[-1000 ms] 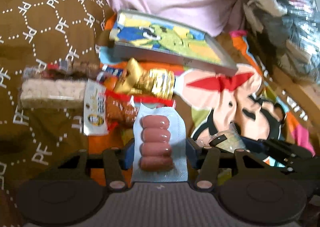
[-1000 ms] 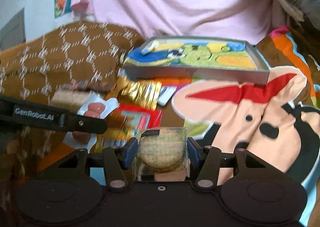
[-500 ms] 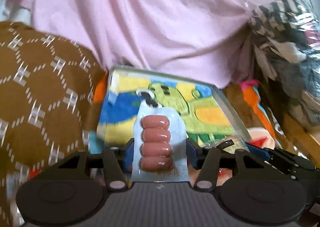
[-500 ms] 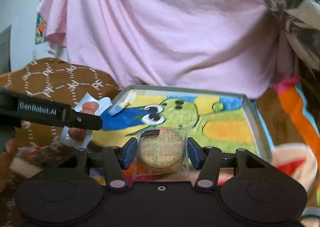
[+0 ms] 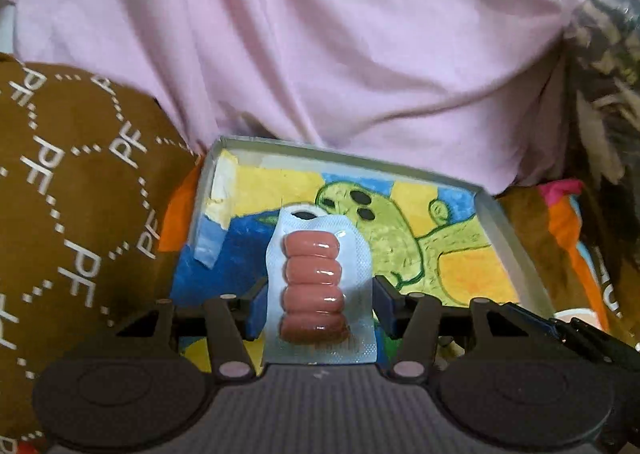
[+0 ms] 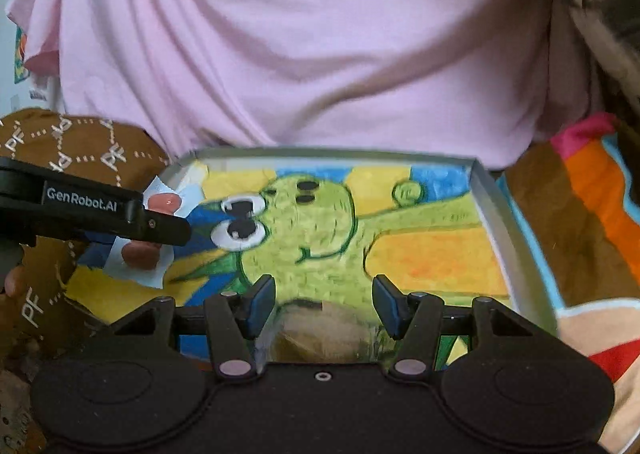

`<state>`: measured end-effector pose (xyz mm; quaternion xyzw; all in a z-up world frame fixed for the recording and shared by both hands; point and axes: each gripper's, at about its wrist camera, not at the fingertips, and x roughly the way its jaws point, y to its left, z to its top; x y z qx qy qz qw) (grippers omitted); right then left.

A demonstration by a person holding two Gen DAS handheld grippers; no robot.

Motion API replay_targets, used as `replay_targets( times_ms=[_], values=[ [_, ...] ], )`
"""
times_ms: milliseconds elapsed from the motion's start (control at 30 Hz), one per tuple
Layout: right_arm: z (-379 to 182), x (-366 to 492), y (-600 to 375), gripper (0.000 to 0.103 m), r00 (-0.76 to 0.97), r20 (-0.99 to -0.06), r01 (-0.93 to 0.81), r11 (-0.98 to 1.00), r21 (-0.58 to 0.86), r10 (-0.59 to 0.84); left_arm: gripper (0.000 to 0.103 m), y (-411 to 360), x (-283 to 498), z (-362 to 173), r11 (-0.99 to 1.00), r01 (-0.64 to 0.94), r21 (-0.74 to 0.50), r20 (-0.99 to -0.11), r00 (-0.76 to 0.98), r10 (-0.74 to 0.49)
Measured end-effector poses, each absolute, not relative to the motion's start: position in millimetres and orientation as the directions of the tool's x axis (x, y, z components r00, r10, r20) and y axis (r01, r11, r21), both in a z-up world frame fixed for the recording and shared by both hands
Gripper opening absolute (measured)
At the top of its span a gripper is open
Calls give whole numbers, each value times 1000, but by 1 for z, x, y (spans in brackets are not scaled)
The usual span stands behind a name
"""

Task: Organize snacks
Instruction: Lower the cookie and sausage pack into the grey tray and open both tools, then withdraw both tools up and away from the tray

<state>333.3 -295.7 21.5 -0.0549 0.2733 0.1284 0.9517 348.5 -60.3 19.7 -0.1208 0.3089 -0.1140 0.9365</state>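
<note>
Blurred cookie packet [image 6: 320,334] between right fingers [image 6: 262,304]

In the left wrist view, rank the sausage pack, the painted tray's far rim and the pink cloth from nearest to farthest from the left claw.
1. Sausage pack: clamped between the fingers of the left claw, dead centre.
2. Far rim of the painted tray: ahead, beyond the pack.
3. Pink cloth: hanging behind the tray, filling the upper view.
</note>
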Motion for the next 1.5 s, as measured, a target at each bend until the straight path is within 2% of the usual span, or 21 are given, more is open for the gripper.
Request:
replay_targets(
  times_ms=[133,200,300,467,567,633,833,1067,1300,1500],
  values=[
    [15,331,-300,59,826,-520,-265,964,-17,218,59,-65,354,6,954,133,-268,-584,766,-271],
    [15,328,-302,64,832,-510,-260,965,-13,217,60,-66,355,0,957,128,-259,-596,759,-263],
    [18,322,-307,79,847,-487,-248,969,-8,213,62,-66,354,-3,959,123,-255,-610,749,-259],
    [31,305,-314,96,874,-438,-230,973,7,210,81,-65,343,2,965,112,-237,-594,769,-235],
    [45,289,-316,102,894,-390,-227,973,27,220,90,-65,332,12,968,115,-222,-568,792,-224],
    [55,277,-317,102,907,-356,-225,974,38,223,98,-63,320,22,968,120,-220,-541,811,-224],
    [86,240,-315,102,925,-297,-235,971,43,237,102,-54,279,56,966,140,-218,-442,868,-226],
    [119,192,-306,102,935,-242,-254,965,60,261,103,-37,222,90,968,119,-222,-343,920,-192],
    [140,142,-297,102,930,-218,-278,954,112,297,103,-12,162,110,978,86,-188,-306,941,-142],
    [142,101,-285,102,923,-217,-302,948,105,318,103,14,114,103,974,26,-226,-281,956,-91]
  ],
)
